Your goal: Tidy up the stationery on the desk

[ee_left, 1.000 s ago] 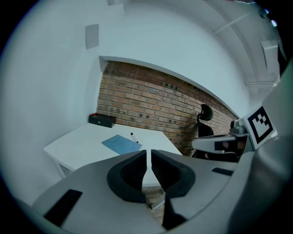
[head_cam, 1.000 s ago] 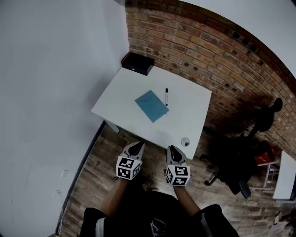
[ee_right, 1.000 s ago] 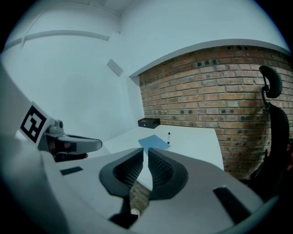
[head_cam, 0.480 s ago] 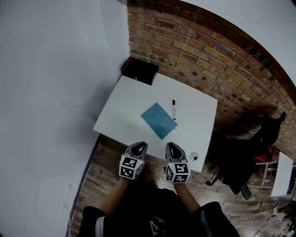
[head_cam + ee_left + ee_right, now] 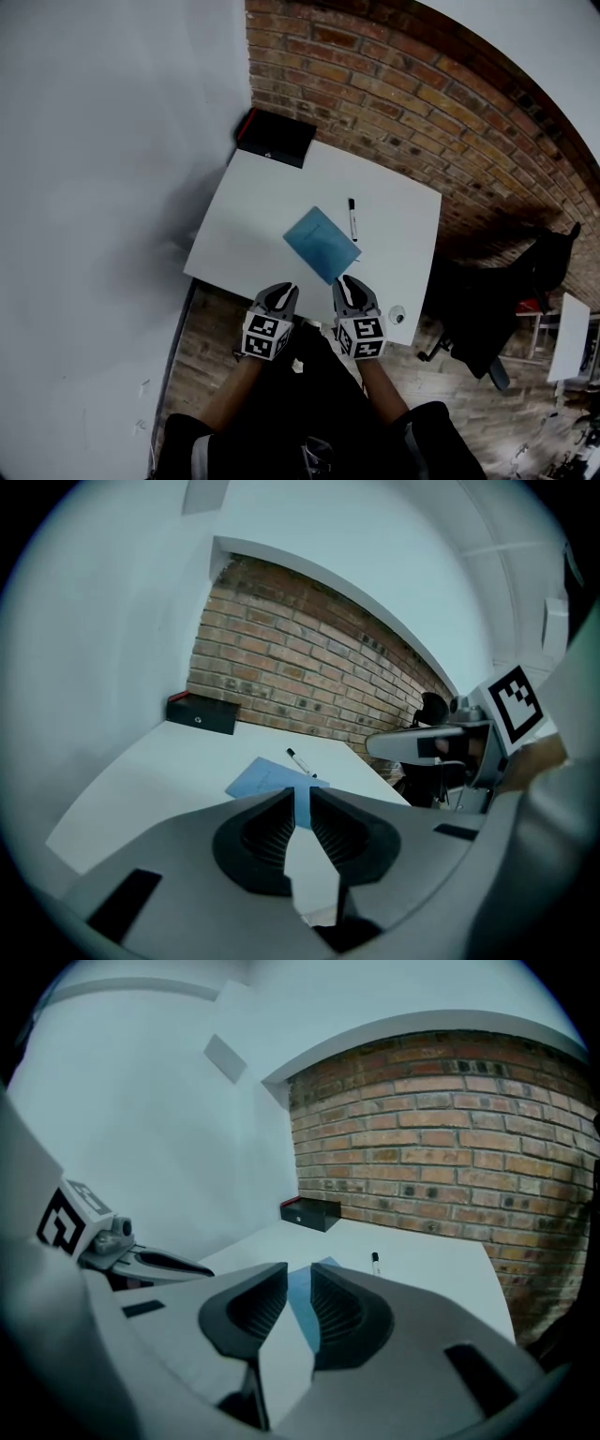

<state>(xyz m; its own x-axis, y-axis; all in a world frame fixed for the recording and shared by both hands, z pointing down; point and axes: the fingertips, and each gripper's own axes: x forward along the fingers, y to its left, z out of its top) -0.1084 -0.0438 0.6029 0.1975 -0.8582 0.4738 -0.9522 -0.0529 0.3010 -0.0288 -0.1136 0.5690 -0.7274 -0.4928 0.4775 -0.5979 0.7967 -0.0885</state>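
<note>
No brand, label or legible print anywhere, only black-and-white square markers on the two gripper cubes. Faint marks on the flat blue rectangular sheet (image 5: 322, 244), possibly a thin notebook, too small to read. Sheet lying near the middle of the white rectangular desk (image 5: 253, 220), toward the near edge; slim black marker pen (image 5: 352, 218) just beside its far right edge. Black oblong box with a red rim (image 5: 277, 139) at the far left corner, against the red brick wall (image 5: 422, 103). Small round white object (image 5: 398, 316) at the near right corner, not identifiable. Dark office chair (image 5: 483, 319) to the right, mostly lost in shadow. Left gripper (image 5: 302, 794): parted by a narrow slit, nothing in it. Right gripper (image 5: 299, 1269): just been opening, gap slightly wider — also empty, at the near desk edge.
</note>
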